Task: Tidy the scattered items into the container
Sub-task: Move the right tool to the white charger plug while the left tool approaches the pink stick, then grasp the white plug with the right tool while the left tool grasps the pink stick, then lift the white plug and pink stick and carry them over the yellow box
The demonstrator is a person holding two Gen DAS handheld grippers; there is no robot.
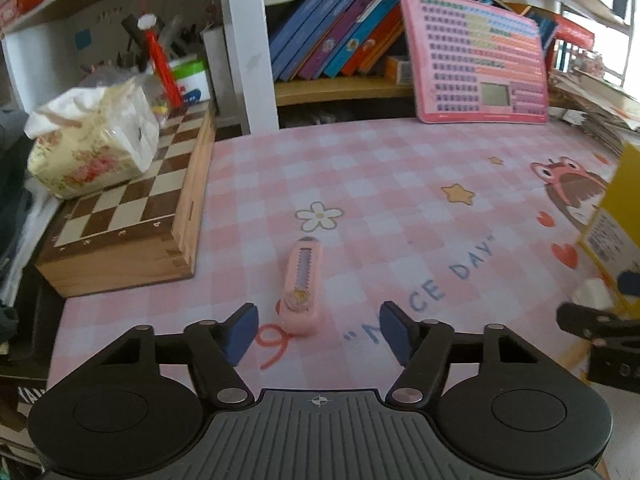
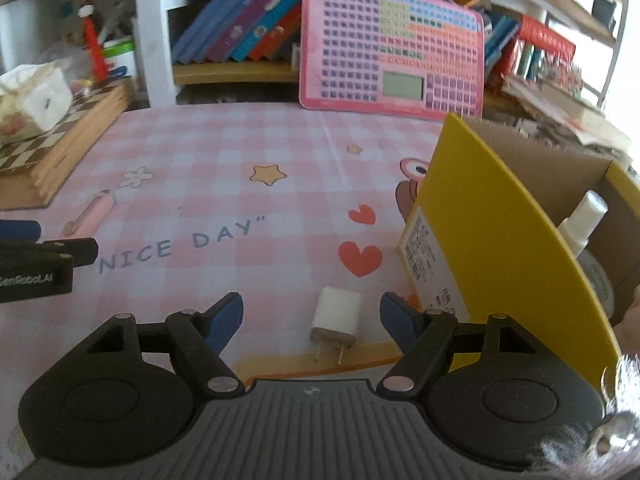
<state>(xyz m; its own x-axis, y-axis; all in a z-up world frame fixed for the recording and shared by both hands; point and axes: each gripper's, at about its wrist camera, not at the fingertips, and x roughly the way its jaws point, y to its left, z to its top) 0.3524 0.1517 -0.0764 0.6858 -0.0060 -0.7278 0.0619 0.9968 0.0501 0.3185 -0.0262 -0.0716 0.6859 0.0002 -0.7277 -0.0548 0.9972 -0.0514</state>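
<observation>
A pink utility knife (image 1: 303, 285) lies on the pink checked mat, its near end between the blue pads of my left gripper (image 1: 316, 330), which stands open with gaps on both sides. The same knife (image 2: 89, 213) shows far left in the right wrist view. A white plug charger (image 2: 335, 319) lies prongs toward me between the fingers of my right gripper (image 2: 311, 320), open and not touching it. The yellow cardboard box (image 2: 480, 216) stands just right of it, with a white spray bottle (image 2: 580, 224) inside.
A wooden chessboard box (image 1: 132, 216) with a tissue pack (image 1: 90, 148) on it sits at the left. A pink keypad toy (image 1: 476, 56) leans on the bookshelf at the back. The left gripper's side (image 2: 36, 264) shows at the left of the right wrist view.
</observation>
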